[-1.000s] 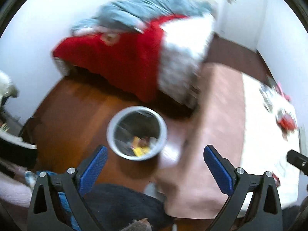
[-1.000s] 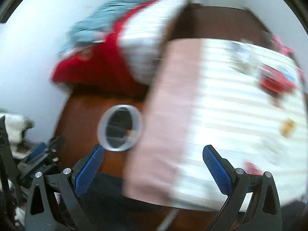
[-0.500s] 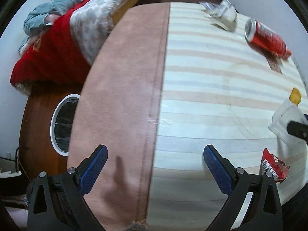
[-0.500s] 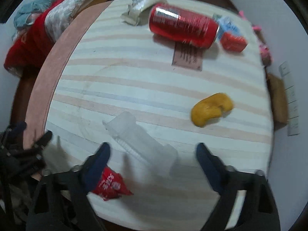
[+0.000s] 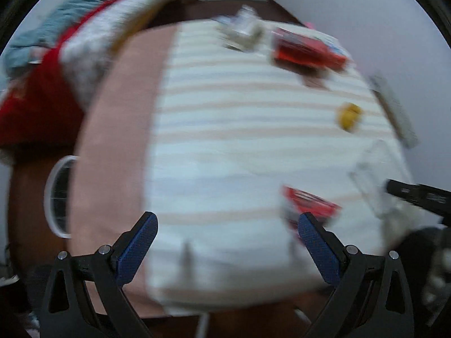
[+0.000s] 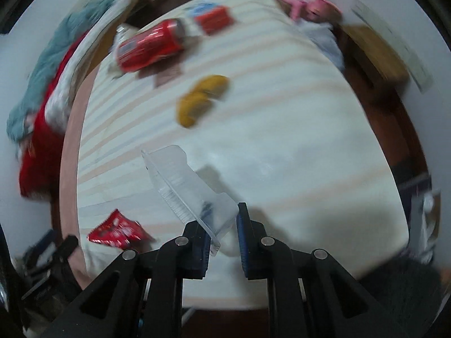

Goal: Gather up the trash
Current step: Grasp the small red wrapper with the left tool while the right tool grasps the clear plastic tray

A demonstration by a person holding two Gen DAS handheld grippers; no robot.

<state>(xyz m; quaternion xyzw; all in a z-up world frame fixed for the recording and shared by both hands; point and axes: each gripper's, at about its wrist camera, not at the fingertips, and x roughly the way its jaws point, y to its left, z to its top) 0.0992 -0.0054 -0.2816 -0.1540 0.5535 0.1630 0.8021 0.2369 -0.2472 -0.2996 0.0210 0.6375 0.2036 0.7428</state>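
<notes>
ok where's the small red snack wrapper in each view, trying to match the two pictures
Left wrist view: the small red snack wrapper lies right of centre, low on the striped table, just above the left gripper's right-hand finger.
Right wrist view: it sits at lower left, near the table's edge, left of the right gripper.
Shared landmark: the red can, lying on its side at the far end of the table in both.

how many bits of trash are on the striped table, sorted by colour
Red: 3: drink can, small carton, crinkled foil wrapper
Yellow: 1: peel-like scrap
Clear: 1: plastic tray, pinched by right gripper
Silver-white: 1: crumpled wrapper
Total: 6
</notes>
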